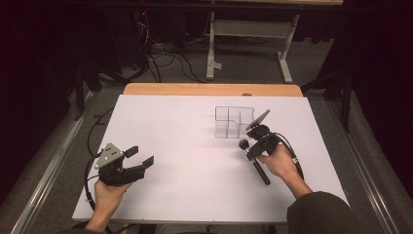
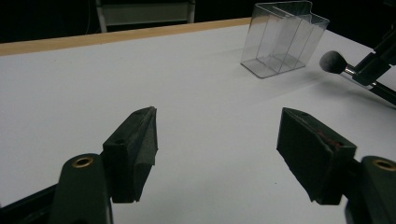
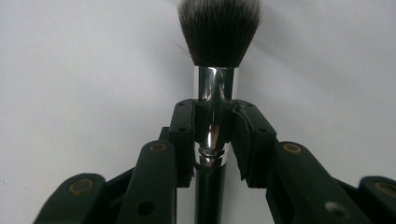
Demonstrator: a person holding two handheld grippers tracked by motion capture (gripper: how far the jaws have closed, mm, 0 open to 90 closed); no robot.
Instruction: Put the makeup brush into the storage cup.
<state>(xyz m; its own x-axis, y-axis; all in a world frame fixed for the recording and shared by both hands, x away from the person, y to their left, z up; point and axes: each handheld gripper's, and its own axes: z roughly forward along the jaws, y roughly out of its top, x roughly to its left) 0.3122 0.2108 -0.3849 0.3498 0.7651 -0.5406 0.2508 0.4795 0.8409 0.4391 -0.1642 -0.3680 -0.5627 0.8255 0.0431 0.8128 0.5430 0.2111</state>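
Observation:
A makeup brush (image 1: 253, 158) with a black handle, a silver ferrule and a dark bristle head (image 3: 218, 28) lies across the white table. My right gripper (image 3: 214, 116) is shut on the brush's ferrule (image 3: 215, 88), with both pads pressed against it. In the high view the right gripper (image 1: 252, 147) sits just in front of a clear plastic organiser (image 1: 234, 122) with several compartments. My left gripper (image 1: 142, 156) rests at the table's left front, open with nothing between its fingers (image 2: 135, 149). From the left gripper view the organiser (image 2: 282, 39) and the brush head (image 2: 332, 61) show at the far right.
The white table top (image 1: 185, 146) has a wooden strip (image 1: 209, 89) along its far edge. Beyond it stand a white metal frame (image 1: 248, 44) and loose cables (image 1: 160, 53) on the floor. Metal rails (image 1: 53, 161) run along both sides.

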